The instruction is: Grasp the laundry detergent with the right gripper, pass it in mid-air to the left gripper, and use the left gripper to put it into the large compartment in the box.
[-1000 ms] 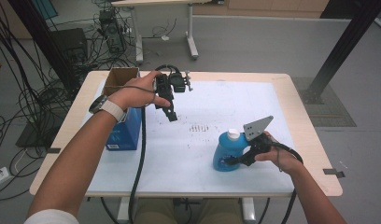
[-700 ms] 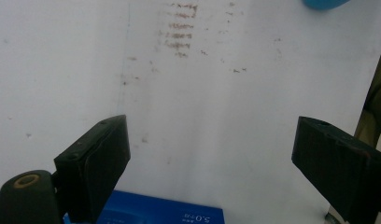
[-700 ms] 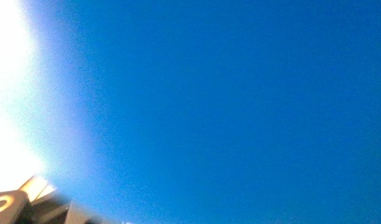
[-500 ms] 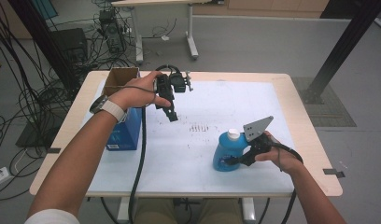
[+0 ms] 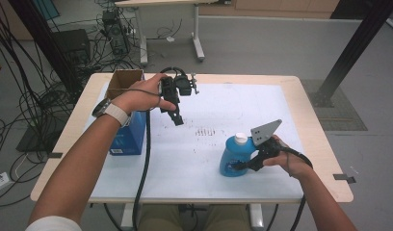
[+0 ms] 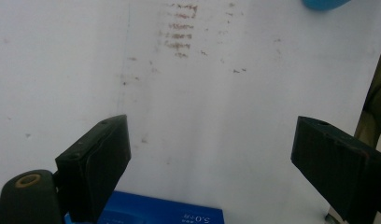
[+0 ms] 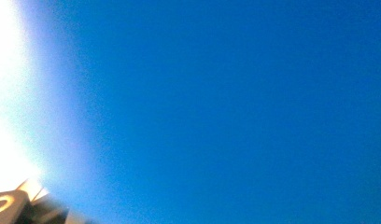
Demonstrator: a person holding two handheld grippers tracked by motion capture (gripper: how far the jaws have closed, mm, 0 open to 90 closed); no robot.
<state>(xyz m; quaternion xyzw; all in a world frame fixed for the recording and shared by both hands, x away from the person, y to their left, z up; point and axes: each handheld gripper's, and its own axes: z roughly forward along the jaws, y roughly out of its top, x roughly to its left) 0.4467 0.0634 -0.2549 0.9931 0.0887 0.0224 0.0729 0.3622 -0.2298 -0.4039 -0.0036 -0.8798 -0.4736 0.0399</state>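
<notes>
Blue bottle (image 5: 231, 159) stood on the table (image 5: 310, 120), clamped in the right gripper's (image 5: 247, 165) jaws; the left gripper's (image 5: 174, 115) jaws gaped empty.

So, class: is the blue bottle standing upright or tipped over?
Upright. The blue bottle stands on the table with its white cap on top, the right tool closed on its body.

Black two-jaw left gripper (image 5: 177, 120) trailing thick black cable; black right gripper (image 5: 239, 166) topped by grey three-cornered plate; pale wristband, possibly a watch (image 5: 113, 113); white sleeve edge (image 5: 52, 224).
</notes>
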